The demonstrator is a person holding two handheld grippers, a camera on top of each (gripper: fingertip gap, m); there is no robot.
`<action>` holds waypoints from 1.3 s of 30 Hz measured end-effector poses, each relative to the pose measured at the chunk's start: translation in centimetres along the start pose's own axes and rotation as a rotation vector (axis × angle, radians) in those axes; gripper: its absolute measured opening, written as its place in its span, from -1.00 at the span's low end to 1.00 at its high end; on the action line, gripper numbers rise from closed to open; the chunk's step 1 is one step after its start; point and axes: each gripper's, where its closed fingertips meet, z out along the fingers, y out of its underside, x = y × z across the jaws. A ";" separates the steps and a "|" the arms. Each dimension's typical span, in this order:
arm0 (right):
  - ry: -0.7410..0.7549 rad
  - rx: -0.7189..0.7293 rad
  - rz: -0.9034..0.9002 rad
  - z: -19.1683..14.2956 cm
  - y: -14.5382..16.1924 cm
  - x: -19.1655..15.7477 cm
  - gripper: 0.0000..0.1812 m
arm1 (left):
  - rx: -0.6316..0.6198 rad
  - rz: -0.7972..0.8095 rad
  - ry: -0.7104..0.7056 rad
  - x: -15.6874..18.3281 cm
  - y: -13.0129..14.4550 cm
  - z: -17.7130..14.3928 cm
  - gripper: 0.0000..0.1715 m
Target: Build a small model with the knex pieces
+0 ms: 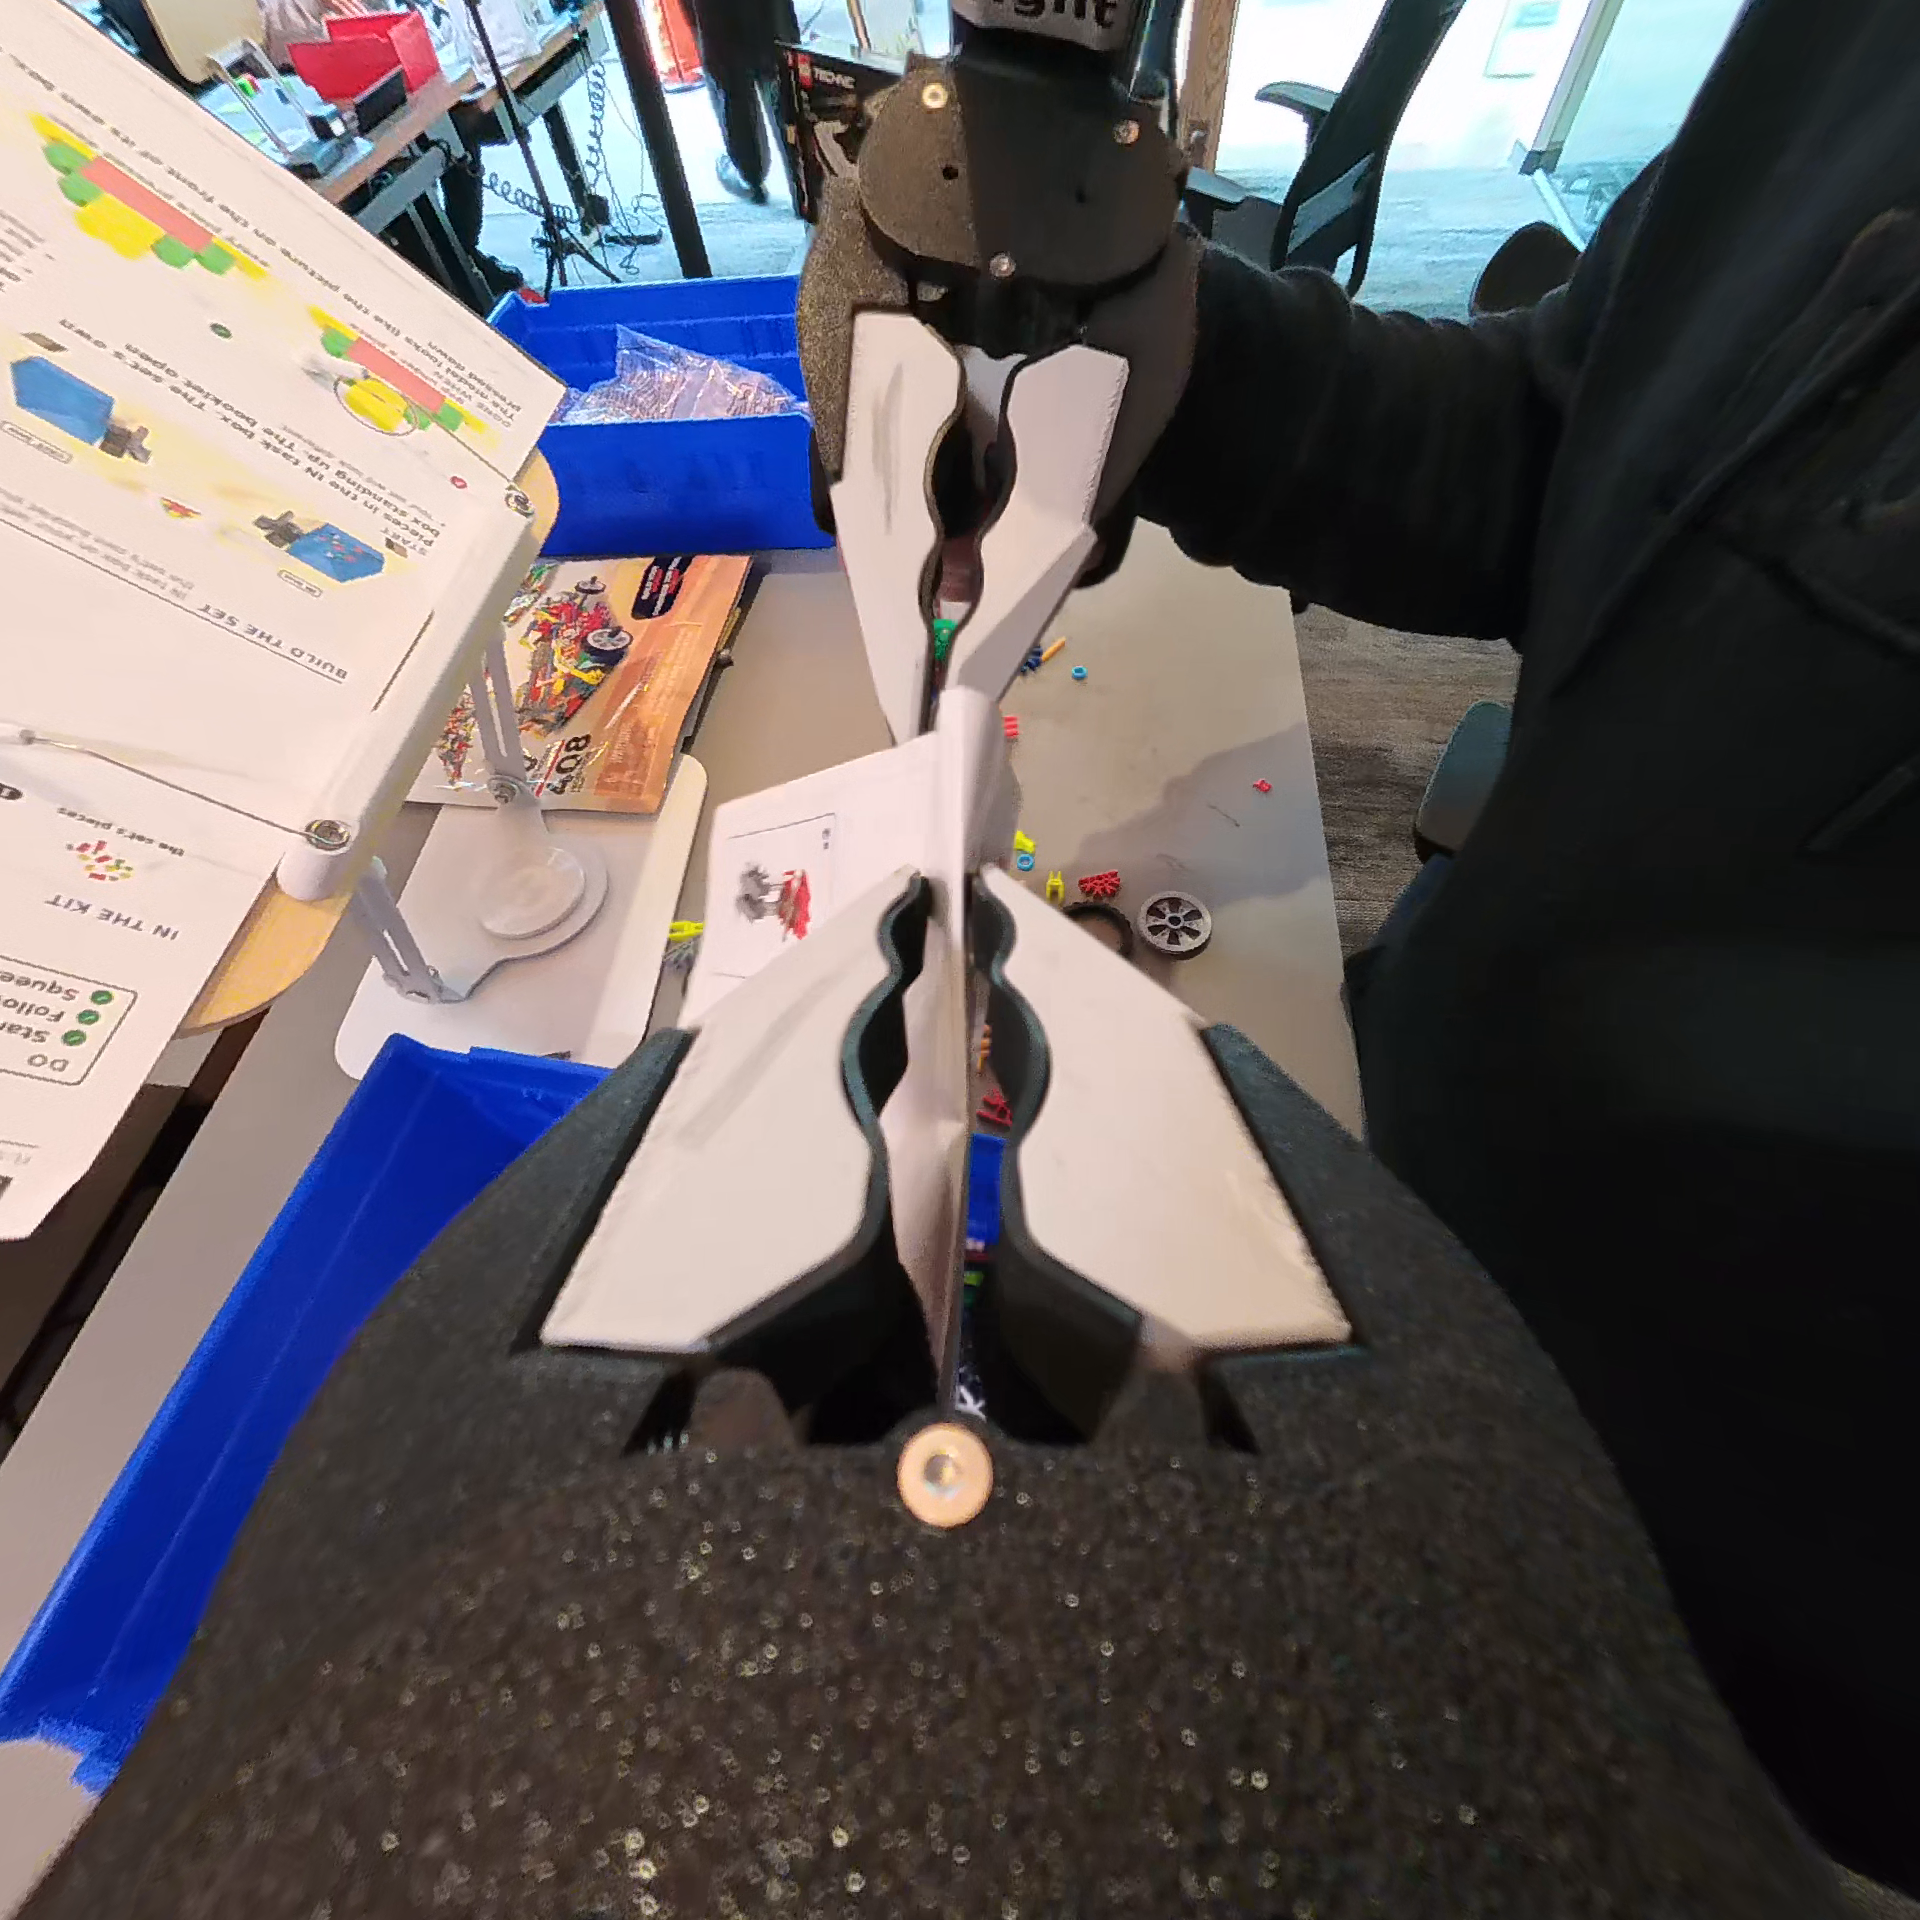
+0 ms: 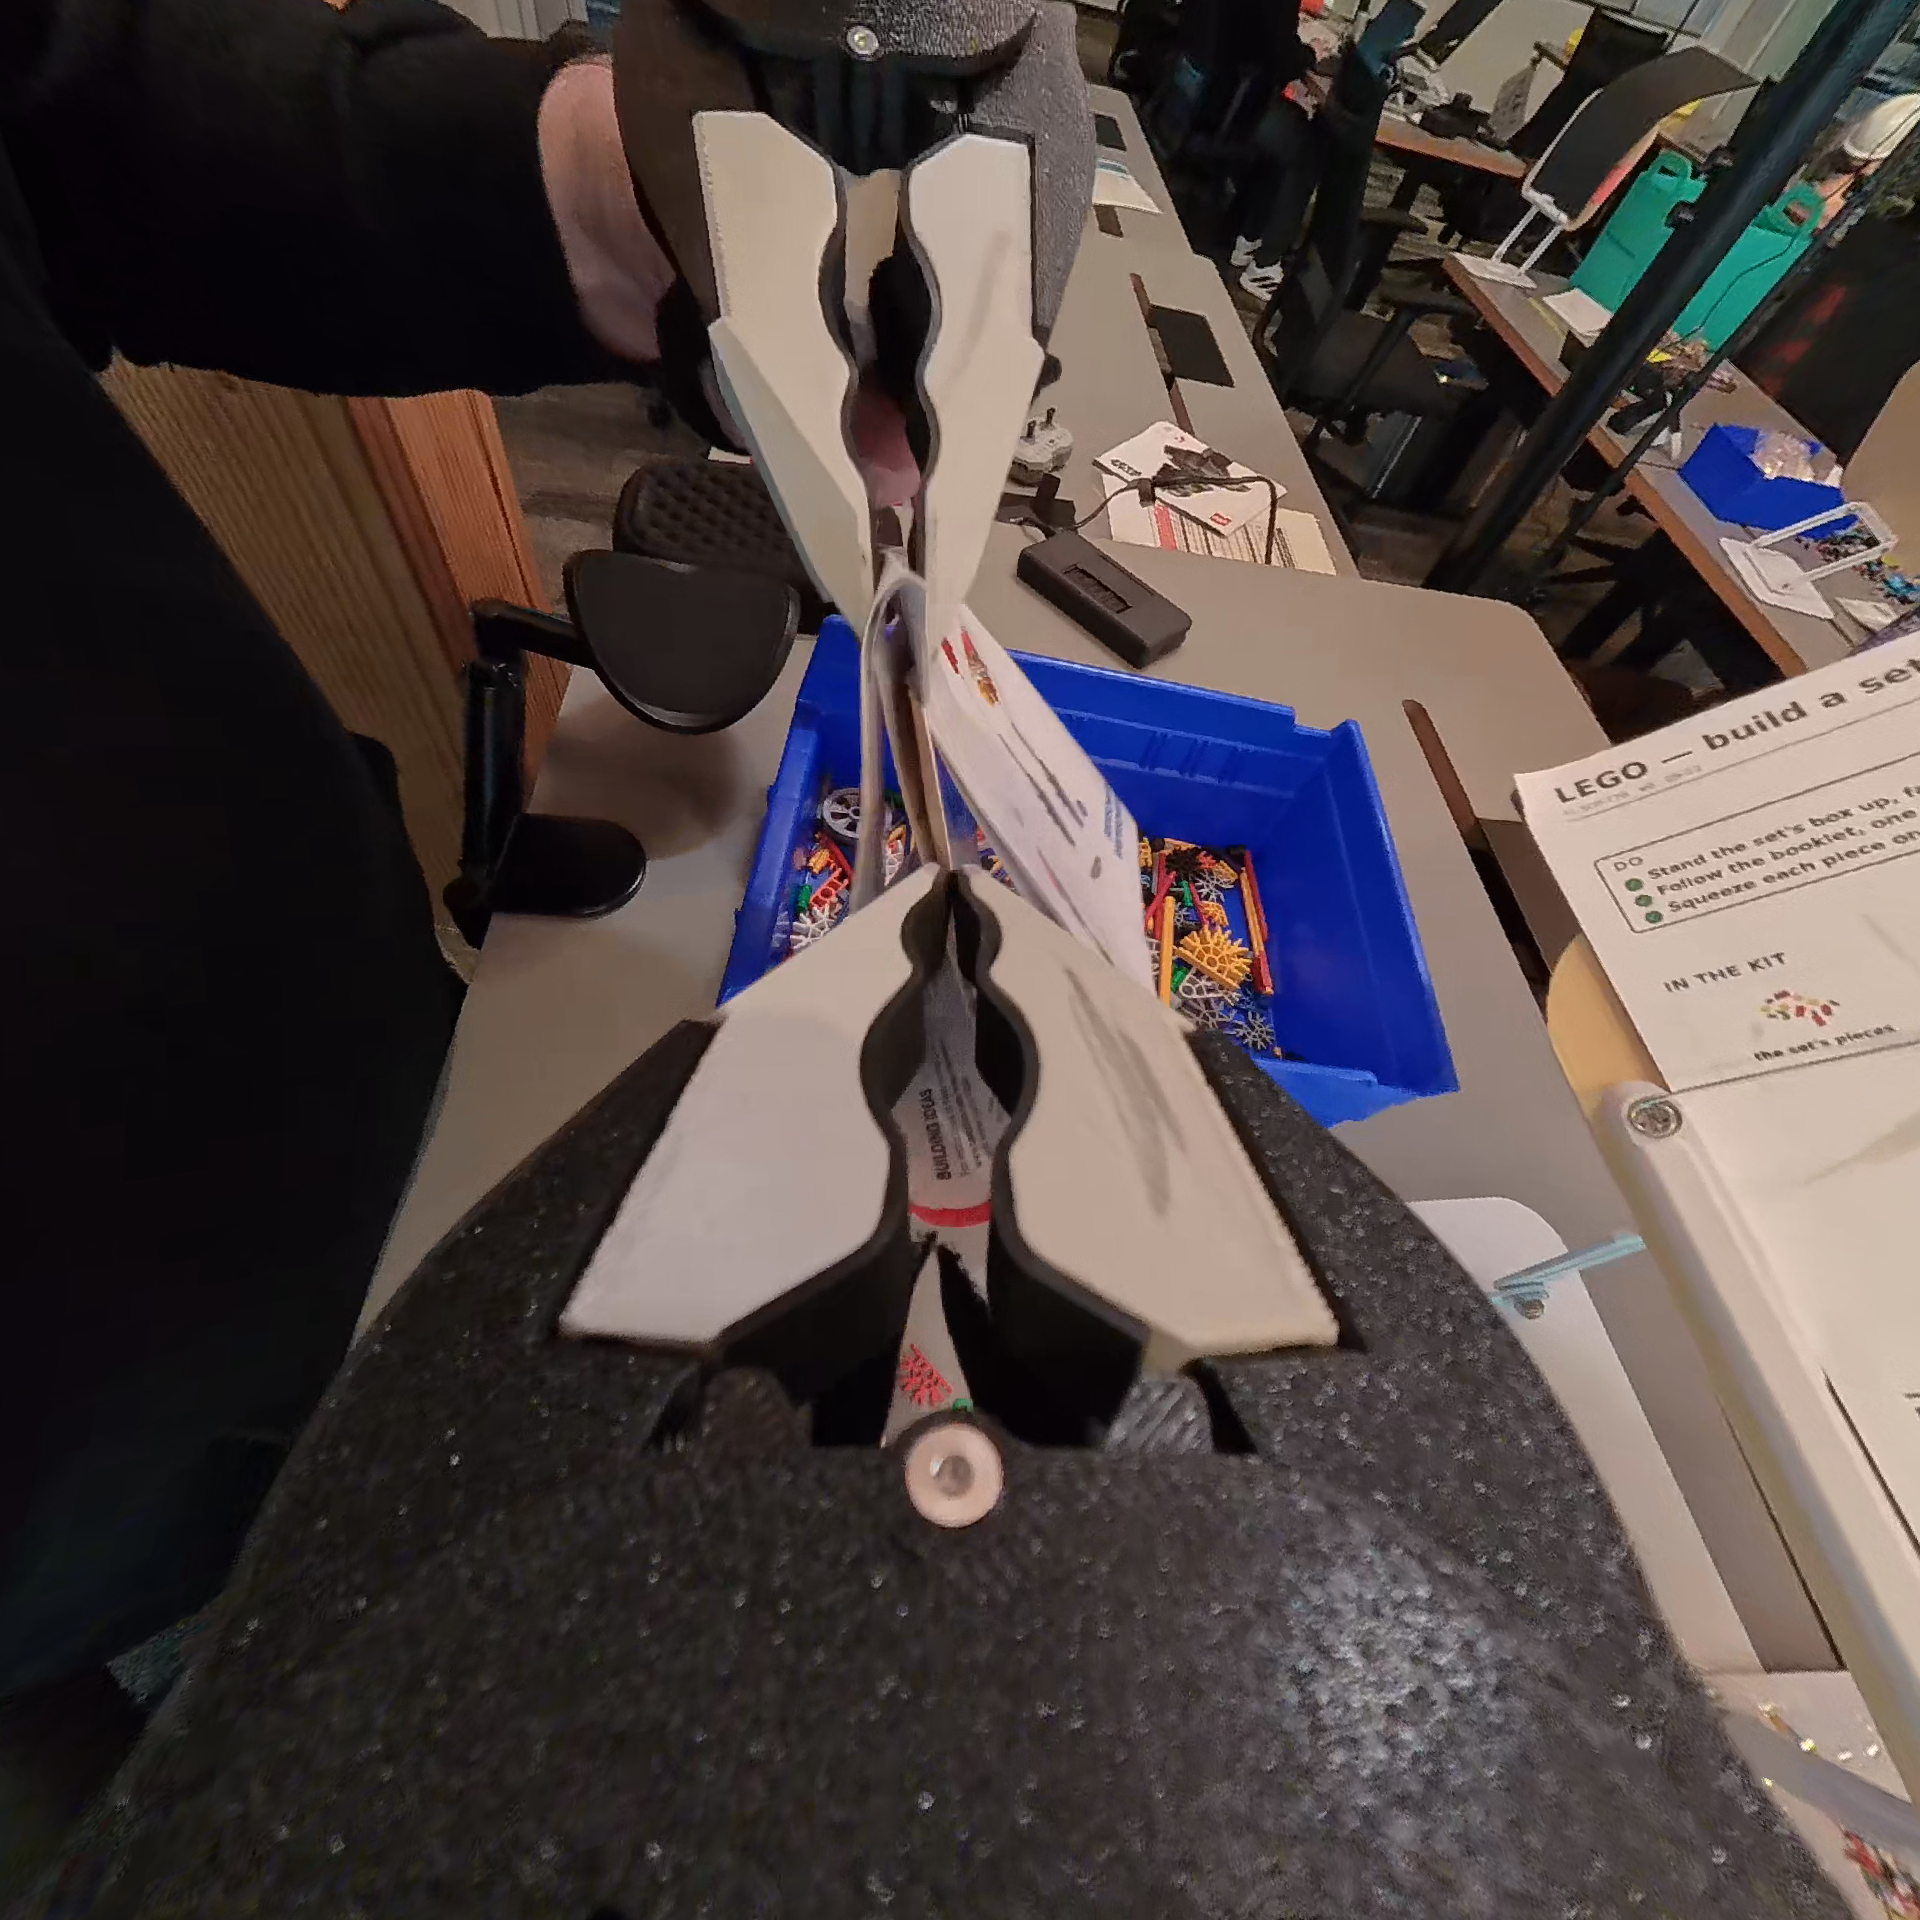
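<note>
Instruction booklet (image 1: 951,997) held edge-on in the air between both grippers, above the grey table (image 1: 1174,769). White pages, small colour pictures of a model and parts; loose leaves fanning toward 4 o'clock in the right wrist view (image 2: 1029,800). Left gripper (image 1: 948,894) pinched onto the booklet's near edge, fingers (image 1: 790,1122) pressed almost together on the paper. Right gripper (image 2: 951,883) likewise clamped on the opposite edge, fingers (image 2: 1122,1153) closed against the pages. Grippers tip to tip, facing each other: right one at 12 o'clock in the left view (image 1: 940,717), left one at 12 o'clock in the right view (image 2: 894,592).

Room: open workshop, other tables and office chairs behind.

Left wrist view only: loose construction pieces (image 1: 1091,883) and a black spoked wheel (image 1: 1174,923) scattered on the table at 1 o'clock; printed box flap (image 1: 623,675) at 10 o'clock; instruction sheet on a white stand (image 1: 208,520) at 9 o'clock; blue bin with a plastic bag (image 1: 675,416) at 11 o'clock.

Right wrist view only: blue bin (image 2: 1340,831) directly beneath the booklet, full of coloured rods and connector pieces (image 2: 1210,956); black box-shaped device (image 2: 1101,603) at 1 o'clock.
</note>
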 end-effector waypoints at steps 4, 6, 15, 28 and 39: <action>-0.010 0.015 0.001 0.5 -0.3 -0.2 -1.00 | -0.015 0.008 -0.012 -0.2 0.1 0.5 -0.89; -0.028 0.032 0.015 0.5 -0.6 -0.5 -1.00 | -0.029 0.020 -0.022 -0.2 0.2 0.6 -0.89; -0.026 0.092 0.060 0.2 -1.7 0.2 -1.00 | -0.018 0.055 -0.062 -0.7 -0.5 0.5 -1.00; 0.062 -0.074 -0.133 1.9 -1.0 -1.9 -0.60 | -0.120 0.161 0.034 2.1 -1.7 1.2 -1.00; -0.030 0.207 0.153 -0.8 -1.7 -3.6 -1.00 | -0.203 -0.027 0.111 1.9 1.3 -1.7 -0.44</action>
